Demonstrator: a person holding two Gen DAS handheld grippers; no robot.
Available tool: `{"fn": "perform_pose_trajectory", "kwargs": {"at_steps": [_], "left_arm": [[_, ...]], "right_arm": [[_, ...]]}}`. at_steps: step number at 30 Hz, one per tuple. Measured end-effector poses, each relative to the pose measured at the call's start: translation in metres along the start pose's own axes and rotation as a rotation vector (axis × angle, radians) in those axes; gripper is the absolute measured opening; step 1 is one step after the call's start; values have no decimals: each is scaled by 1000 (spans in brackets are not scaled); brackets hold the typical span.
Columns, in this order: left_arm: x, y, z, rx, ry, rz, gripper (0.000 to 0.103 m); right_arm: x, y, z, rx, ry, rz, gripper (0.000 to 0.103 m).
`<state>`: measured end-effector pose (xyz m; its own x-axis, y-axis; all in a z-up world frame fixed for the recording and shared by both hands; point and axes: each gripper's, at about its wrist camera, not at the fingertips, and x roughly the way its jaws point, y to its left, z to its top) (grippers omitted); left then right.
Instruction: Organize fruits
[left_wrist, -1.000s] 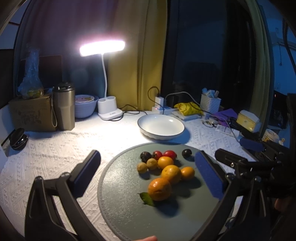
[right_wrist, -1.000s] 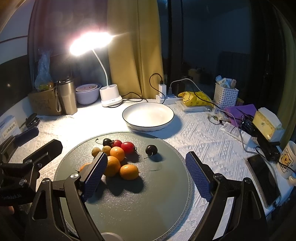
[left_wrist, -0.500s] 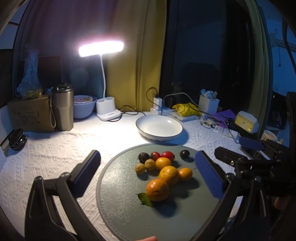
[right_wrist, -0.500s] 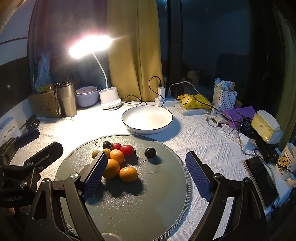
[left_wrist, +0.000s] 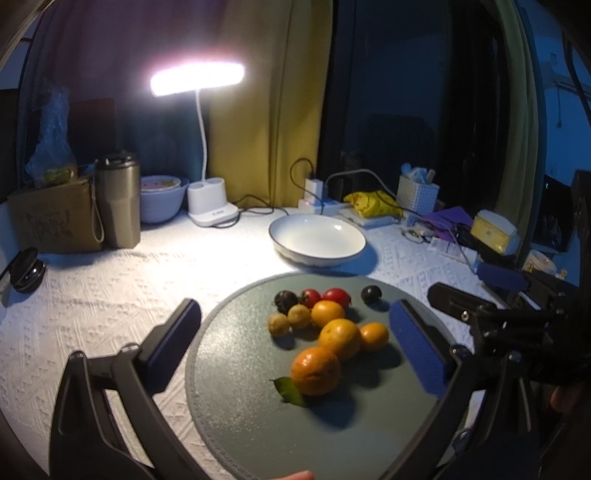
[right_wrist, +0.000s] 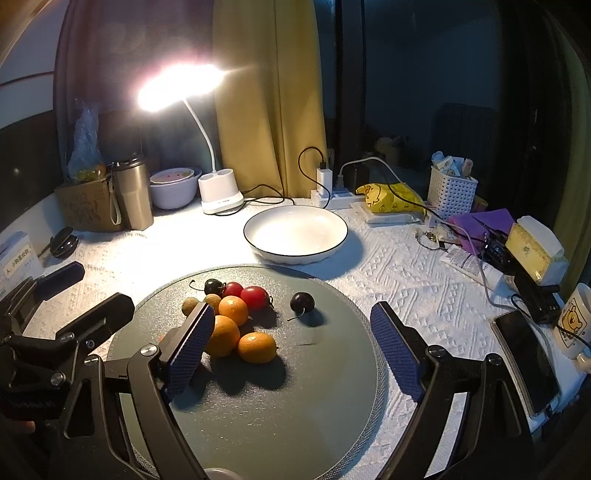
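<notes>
A round grey-green mat (left_wrist: 251, 424) (right_wrist: 295, 406) holds a cluster of fruit: several oranges (left_wrist: 316, 370) (right_wrist: 257, 347), two red tomatoes (left_wrist: 336, 295) (right_wrist: 254, 297), small yellow-brown fruits (left_wrist: 279, 324) (right_wrist: 189, 305) and dark cherries (left_wrist: 370, 294) (right_wrist: 302, 302). An empty white bowl (left_wrist: 317, 240) (right_wrist: 295, 233) stands behind the mat. My left gripper (left_wrist: 295, 343) is open and empty, its fingers spread either side of the fruit. My right gripper (right_wrist: 291, 343) is open and empty above the mat, with the small orange between its fingers.
At the back stand a lit desk lamp (right_wrist: 221, 194), a metal tumbler (right_wrist: 132, 195), a lilac bowl (right_wrist: 173, 186), a cardboard box (left_wrist: 51, 221), a power strip with cables (right_wrist: 332, 199) and a white basket (right_wrist: 452, 192). A phone (right_wrist: 526, 360) and mug (right_wrist: 574, 321) lie at right.
Both grippers have drifted slightly; the fruit sits a little lower-left in the left wrist view. Nothing was taken hold of; the fruit has not moved on the mat.
</notes>
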<state>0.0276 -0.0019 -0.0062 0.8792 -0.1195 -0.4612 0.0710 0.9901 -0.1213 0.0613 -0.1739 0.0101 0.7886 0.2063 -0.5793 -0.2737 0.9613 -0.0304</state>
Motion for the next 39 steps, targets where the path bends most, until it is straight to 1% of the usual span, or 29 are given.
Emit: {"fn": "perform_pose_trajectory", "kwargs": {"at_steps": [7,11,14,19,21,22,24,28,30,31,33,37,39], "left_arm": [[21,2,-9,12,71,-6,102],[36,1,-16,31,131,-9,102],[47,1,-22,39,179,-37,101],[67,-1,-33,51,284,-83,83],[72,-2,-34,48,306,-98,73],[74,-2,-35,48,314,-103,71],[76,-3,-35,50,328,-113,64],[79,-6,-37,60,347,-130,57],[82,-8,-37,68,356,-138,52],[83,-8,-38,69,357,-145,50],[83,-9,-37,68,358,-160,43],[83,-10,-36,71,356,-158,43],[82,-8,-36,68,355,-155,42]], "right_arm": [[19,-1,-6,-1,44,17,89],[31,-3,-11,5,78,32,88],[41,-7,-16,20,105,55,88],[55,-9,-21,35,145,100,88],[60,-9,-22,38,162,126,86],[63,-9,-23,38,170,140,86],[68,-6,-24,32,183,158,81],[79,-3,-28,27,216,183,74],[85,-2,-31,29,234,193,70],[87,-2,-32,34,242,201,68],[91,-3,-34,43,252,216,66],[94,-5,-33,50,253,248,65],[96,-7,-31,64,261,274,60]]}}
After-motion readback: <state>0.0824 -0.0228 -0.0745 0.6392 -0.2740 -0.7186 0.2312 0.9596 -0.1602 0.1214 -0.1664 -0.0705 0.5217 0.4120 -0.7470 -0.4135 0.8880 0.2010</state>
